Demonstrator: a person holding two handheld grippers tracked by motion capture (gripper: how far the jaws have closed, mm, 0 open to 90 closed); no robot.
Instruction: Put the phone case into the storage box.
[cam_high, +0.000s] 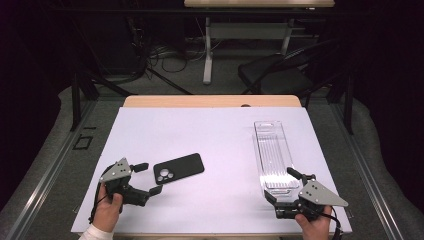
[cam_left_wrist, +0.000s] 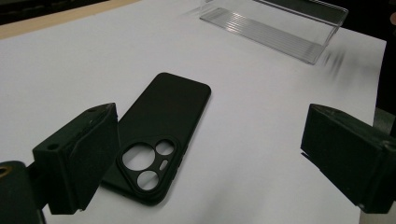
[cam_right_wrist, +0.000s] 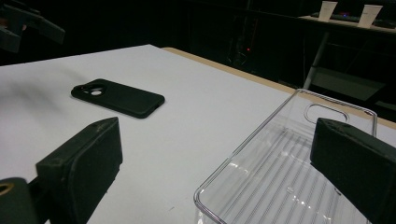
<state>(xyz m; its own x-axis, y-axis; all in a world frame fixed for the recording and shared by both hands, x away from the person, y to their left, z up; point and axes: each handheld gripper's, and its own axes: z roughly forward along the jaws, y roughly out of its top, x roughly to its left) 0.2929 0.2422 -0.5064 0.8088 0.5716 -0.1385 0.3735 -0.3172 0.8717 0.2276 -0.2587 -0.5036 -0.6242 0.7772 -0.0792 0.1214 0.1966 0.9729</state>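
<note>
High view: a table covered by a white sheet (cam_high: 210, 145). A black phone case (cam_high: 179, 168) lies flat on the sheet, camera cutouts toward the person. The left gripper (cam_high: 149, 178), held in a hand (cam_high: 107, 210), sits just beside the case's cutout end with its jaws spread apart and nothing between them. Well to the right of the case lies a long clear plastic tray (cam_high: 272, 152). The right gripper (cam_high: 281, 186) straddles the tray's near end, jaws also spread.

Left gripper view: the phone case (cam_left_wrist: 161, 130) lies between the two wide-apart jaws, closer to the left one; the clear tray (cam_left_wrist: 275, 25) sits beyond it.

Right gripper view: the tray's (cam_right_wrist: 280, 177) rim rises between the parted jaws; the phone case (cam_right_wrist: 119, 98) lies farther off to the left.

Judgement: the step in hand is reaching for the case. To do it well, centre the jaws over the case's cutout end, lower them to the sheet, then close across its narrow width.
</note>
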